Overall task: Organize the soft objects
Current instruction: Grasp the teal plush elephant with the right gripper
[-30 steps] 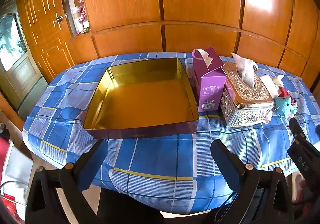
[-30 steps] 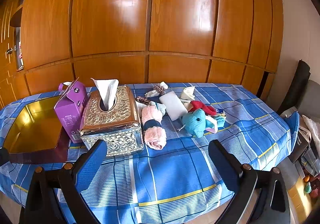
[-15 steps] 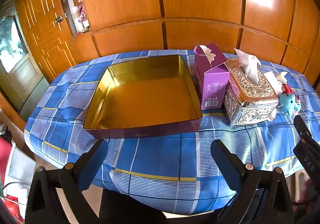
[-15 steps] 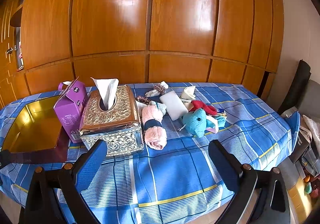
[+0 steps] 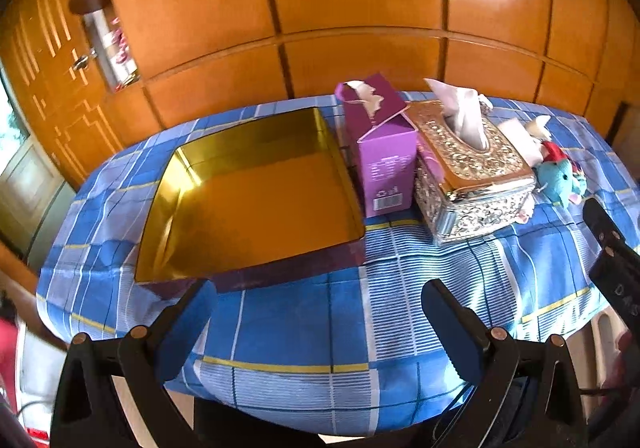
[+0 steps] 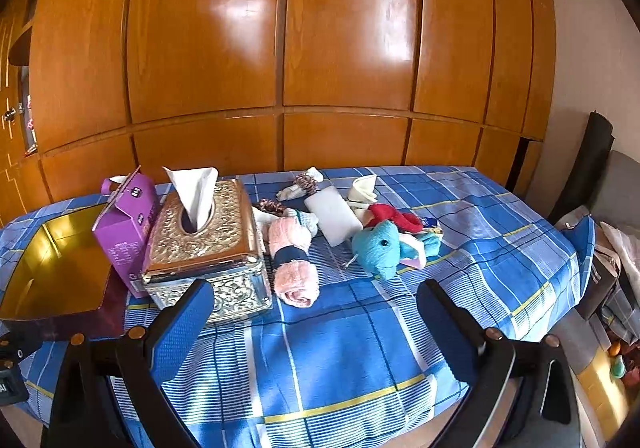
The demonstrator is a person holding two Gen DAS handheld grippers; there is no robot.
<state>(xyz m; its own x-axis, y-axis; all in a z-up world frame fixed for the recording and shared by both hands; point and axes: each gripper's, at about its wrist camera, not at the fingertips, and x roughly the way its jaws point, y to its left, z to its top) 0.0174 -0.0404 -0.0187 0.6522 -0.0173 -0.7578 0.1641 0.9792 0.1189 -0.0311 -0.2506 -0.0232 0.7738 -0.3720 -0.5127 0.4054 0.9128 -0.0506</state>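
We hold the left hand-held gripper (image 5: 318, 324) wide open and empty at the lower edge of its frame, over the counter (image 5: 304, 320), below the gold tray (image 5: 256, 199). Our right hand-held gripper (image 6: 314, 322) gapes empty too; above it, mid-frame, lie the rolled pink towel (image 6: 292, 260) and blue plush elephant (image 6: 380, 248).
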